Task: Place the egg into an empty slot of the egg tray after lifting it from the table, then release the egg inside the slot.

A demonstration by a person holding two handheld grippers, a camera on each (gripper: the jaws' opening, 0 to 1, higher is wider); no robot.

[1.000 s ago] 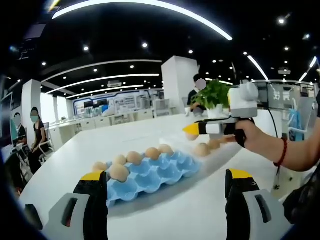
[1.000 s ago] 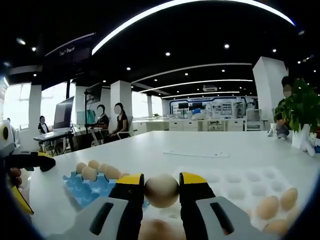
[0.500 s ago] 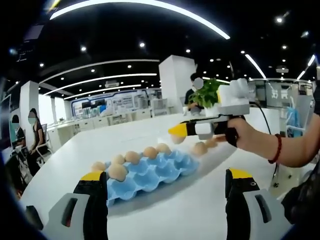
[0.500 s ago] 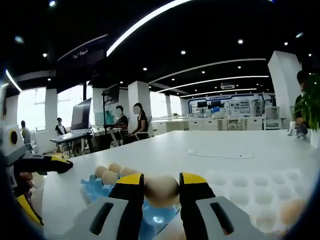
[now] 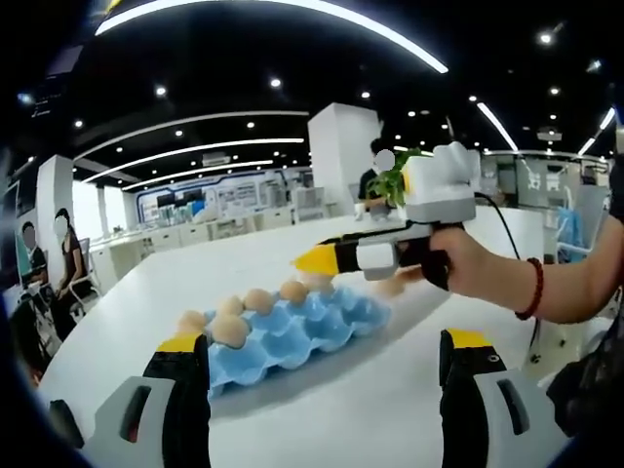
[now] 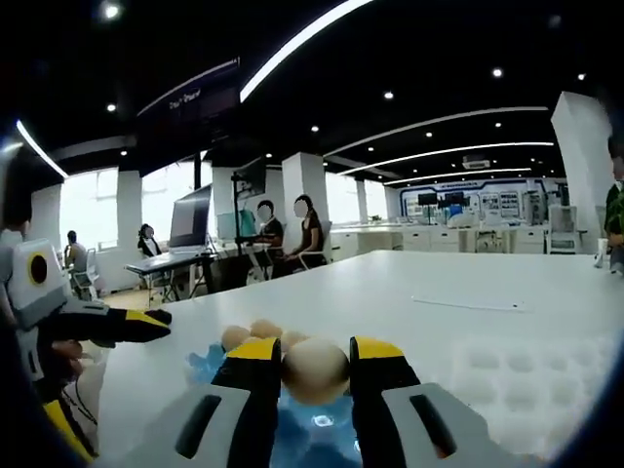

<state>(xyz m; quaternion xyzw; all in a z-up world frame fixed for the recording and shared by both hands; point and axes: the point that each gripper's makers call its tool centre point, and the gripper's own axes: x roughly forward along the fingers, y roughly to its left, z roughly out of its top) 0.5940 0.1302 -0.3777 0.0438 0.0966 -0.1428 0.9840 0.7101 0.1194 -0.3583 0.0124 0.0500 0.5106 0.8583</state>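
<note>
The right gripper (image 6: 315, 375) pinches the egg (image 6: 315, 370) between its 2 yellow-tipped jaws and hangs above the blue egg tray (image 5: 292, 336), which lies near the middle of the white desk (image 5: 390, 409). The left gripper (image 5: 327, 400) is spread wide and holds nothing, low over the desk's near edge. Eggs fill the tray's far row; the nearer slots look empty. Centre the egg over 1 empty slot, lower it vertically until it seats, then part the jaws slowly. Avoid touching neighbouring eggs.
</note>
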